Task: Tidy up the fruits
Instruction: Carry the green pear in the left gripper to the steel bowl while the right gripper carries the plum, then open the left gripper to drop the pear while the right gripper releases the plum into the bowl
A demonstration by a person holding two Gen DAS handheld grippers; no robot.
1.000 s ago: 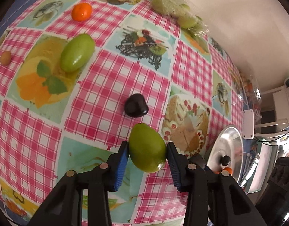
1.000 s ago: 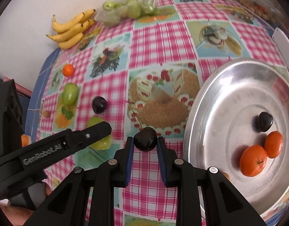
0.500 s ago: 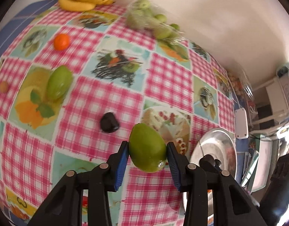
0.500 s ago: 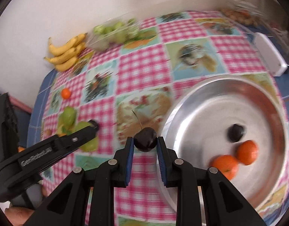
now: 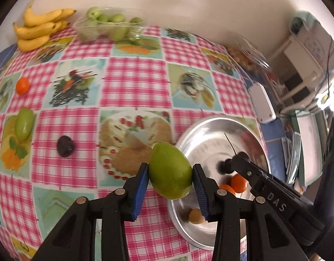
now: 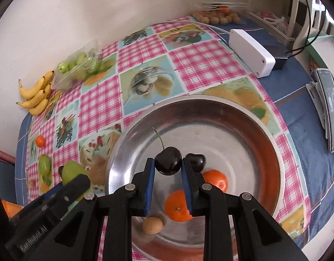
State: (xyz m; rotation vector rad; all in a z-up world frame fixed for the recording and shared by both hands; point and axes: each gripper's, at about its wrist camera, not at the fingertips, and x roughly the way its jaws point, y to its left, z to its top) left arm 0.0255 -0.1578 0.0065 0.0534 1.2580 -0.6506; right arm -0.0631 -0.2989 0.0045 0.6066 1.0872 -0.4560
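So roughly halfway: steel tray (image 6: 273, 152) holds two oranges, a cherry, a small tan fruit. Right gripper (image 6: 168, 166) clamps another cherry (image 6: 168, 161) over it; left gripper (image 5: 170, 171) grips a green mango (image 5: 170, 170) at the tray's 9 o'clock rim. Three fruits wait on the tablecloth (image 5: 134, 78).

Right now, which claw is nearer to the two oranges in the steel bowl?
Right. The right claw holds a cherry over the bowl, just above the oranges; the left claw, gripping a green mango, hangs at the rim.
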